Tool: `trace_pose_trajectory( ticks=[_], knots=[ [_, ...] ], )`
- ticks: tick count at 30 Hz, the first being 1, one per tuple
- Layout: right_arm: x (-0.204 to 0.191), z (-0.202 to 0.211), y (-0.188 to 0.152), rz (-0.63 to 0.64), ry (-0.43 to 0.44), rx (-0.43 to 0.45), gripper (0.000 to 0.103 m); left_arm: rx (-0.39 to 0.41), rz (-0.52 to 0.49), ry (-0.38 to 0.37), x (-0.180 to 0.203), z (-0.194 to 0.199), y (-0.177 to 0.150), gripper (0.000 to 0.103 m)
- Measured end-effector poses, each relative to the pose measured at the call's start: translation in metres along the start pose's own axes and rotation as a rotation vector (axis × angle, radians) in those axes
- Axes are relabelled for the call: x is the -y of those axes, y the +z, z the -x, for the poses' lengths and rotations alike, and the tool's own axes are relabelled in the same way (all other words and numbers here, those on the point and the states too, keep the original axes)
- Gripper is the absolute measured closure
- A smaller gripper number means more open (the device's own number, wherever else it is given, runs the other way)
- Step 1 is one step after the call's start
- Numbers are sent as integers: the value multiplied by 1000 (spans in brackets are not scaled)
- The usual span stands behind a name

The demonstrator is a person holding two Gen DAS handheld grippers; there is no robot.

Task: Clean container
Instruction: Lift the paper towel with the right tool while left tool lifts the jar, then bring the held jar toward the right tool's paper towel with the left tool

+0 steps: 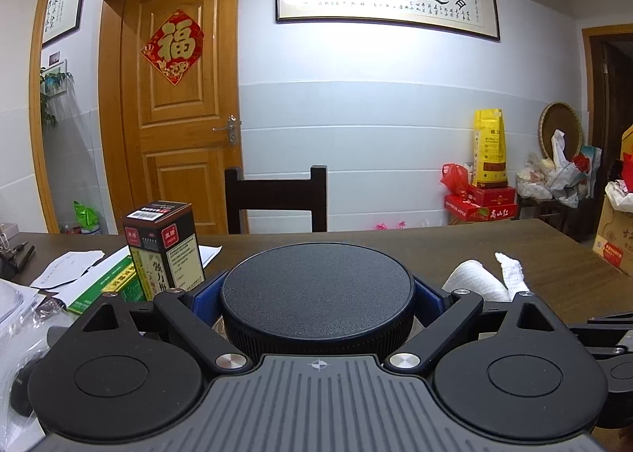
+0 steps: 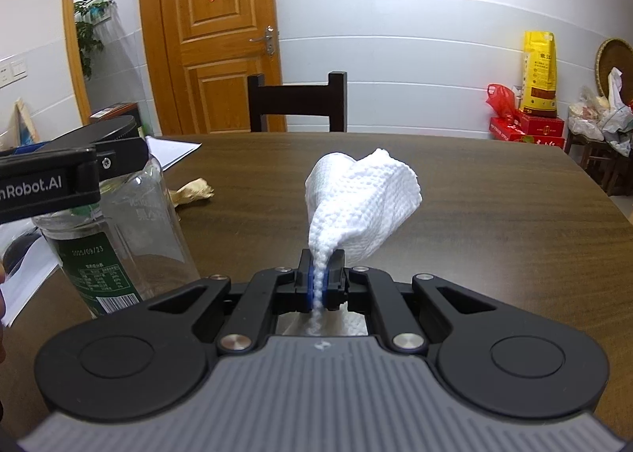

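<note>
Over table [image 2: 435, 195], right tool [image 2: 319, 278] pinching cloth [image 2: 364, 199]

A clear glass jar [image 2: 118, 230] with a wide black, fine-ribbed screw lid [image 1: 316, 290] is gripped at the lid between the blue pads of the left tongs [image 1: 316, 294]. The lid is on, its matte top level. The jar stands upright, or nearly so, at the left of the dark wooden bench [image 2: 474, 214]; whether its base touches the surface cannot be told. A green label with a printed date, a small table of text and a barcode wraps its lower part. A white waffle-textured cloth [image 2: 364, 199], pinched at one twisted end in the closed right tongs [image 2: 320, 278], fans upward to the jar's right, apart from it.
</note>
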State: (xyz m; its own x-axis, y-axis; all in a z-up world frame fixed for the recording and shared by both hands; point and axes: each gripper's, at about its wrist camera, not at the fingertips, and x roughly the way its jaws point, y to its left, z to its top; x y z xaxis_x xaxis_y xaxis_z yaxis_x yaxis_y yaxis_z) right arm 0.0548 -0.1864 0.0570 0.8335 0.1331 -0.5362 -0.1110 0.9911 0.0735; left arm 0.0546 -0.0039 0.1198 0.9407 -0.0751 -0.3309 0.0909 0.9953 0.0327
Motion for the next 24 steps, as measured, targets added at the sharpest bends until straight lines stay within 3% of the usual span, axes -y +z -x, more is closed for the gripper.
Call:
trace_pose_trajectory(
  ticks=[14, 20, 24],
  knots=[
    [2, 43, -42, 36, 67, -43, 95, -18, -21, -31, 1, 52, -31, 8],
    [5, 62, -48, 81, 108, -43, 95, -1, -55, -90, 0, 69, -38, 8],
    [8, 85, -38, 94, 180, -7, 95, 10, -80, -149, -4, 79, -42, 8]
  ],
)
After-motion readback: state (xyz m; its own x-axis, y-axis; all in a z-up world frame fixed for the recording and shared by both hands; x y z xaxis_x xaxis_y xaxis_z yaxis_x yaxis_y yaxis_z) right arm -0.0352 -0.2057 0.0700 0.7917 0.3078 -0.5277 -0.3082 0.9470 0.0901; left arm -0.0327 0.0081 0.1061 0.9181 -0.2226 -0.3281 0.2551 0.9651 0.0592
